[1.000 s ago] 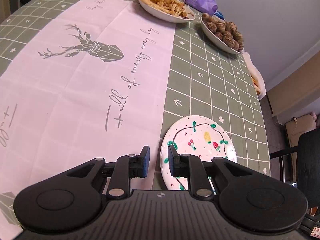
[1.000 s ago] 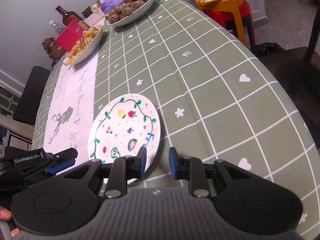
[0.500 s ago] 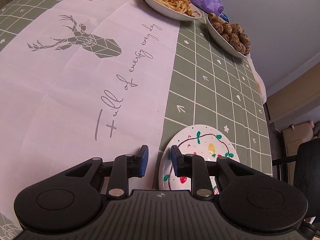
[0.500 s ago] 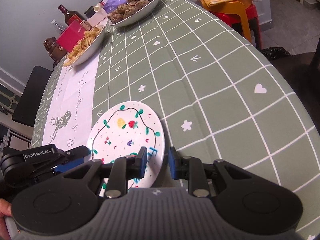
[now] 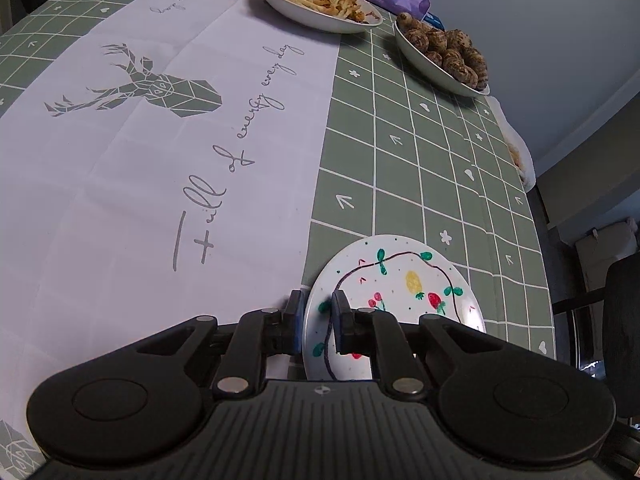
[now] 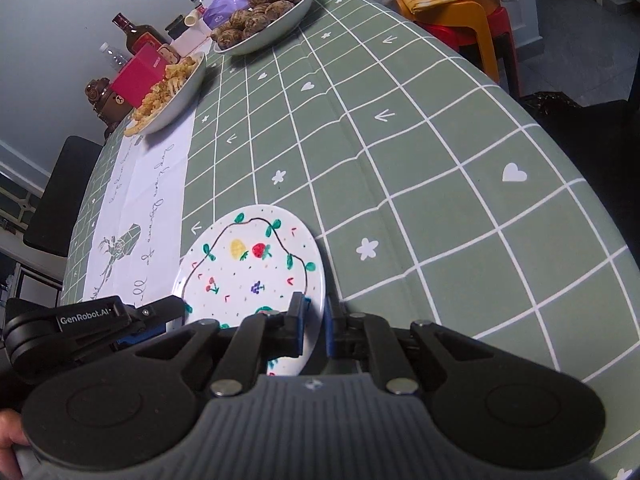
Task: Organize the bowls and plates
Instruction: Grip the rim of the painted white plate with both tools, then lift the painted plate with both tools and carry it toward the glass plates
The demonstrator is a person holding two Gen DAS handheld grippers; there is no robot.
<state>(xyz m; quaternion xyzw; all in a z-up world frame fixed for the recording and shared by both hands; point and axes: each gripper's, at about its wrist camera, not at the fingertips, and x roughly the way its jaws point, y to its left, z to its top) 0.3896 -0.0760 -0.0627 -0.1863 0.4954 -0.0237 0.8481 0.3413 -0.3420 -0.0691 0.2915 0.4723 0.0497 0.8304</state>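
Observation:
A white plate painted with fruit and vines (image 5: 404, 284) lies near the table's front edge on the green checked cloth; it also shows in the right wrist view (image 6: 252, 264). My left gripper (image 5: 316, 322) straddles its left rim, one finger on each side, closed on it. My right gripper (image 6: 314, 328) is shut on the plate's right rim. The left gripper's body (image 6: 92, 320) shows at the plate's left in the right wrist view.
A dish of fried food (image 5: 320, 0) and a dish of brown taro roots (image 5: 444, 60) stand at the far end, with bottles and a red box (image 6: 140, 72) behind. A white runner with a deer print (image 5: 160, 92) lies left. Stools (image 6: 460, 20) stand beyond the table's right edge.
Both grippers have moved in onto the plate's opposite rims and closed on them. The plate now sits between each pair of fingers.

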